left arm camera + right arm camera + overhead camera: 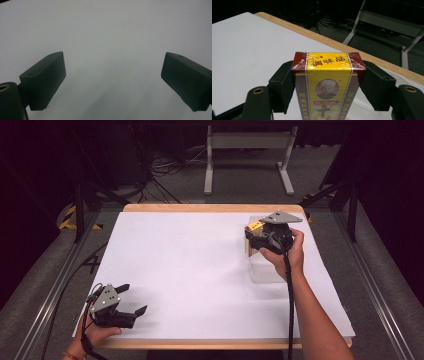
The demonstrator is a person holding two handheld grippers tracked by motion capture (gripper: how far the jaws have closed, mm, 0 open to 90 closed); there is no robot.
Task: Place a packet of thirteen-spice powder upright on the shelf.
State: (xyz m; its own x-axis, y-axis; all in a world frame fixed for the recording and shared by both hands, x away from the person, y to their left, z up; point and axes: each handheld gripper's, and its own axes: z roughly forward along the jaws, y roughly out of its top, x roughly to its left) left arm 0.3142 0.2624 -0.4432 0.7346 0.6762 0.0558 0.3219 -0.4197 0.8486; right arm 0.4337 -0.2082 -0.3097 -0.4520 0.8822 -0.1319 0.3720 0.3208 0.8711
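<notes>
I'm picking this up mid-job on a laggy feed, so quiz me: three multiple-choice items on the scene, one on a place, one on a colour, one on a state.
1. Where is the left gripper?
A. Near the table's front left corner
B. At the far right edge
C. Over the clear container

2. What colours is the box in the right gripper?
A. Blue and white
B. Yellow and dark red
C. Green and black

3. How do the left gripper's jaws stand?
A. Shut on the box
B. Shut on nothing
C. Open with nothing between them

Answers:
1 A: the high view shows it low at the left, above the white table cover.
2 B: the right gripper view shows a yellow front with dark red bands.
3 C: the left gripper view shows both jaws wide apart over bare white surface.
</notes>
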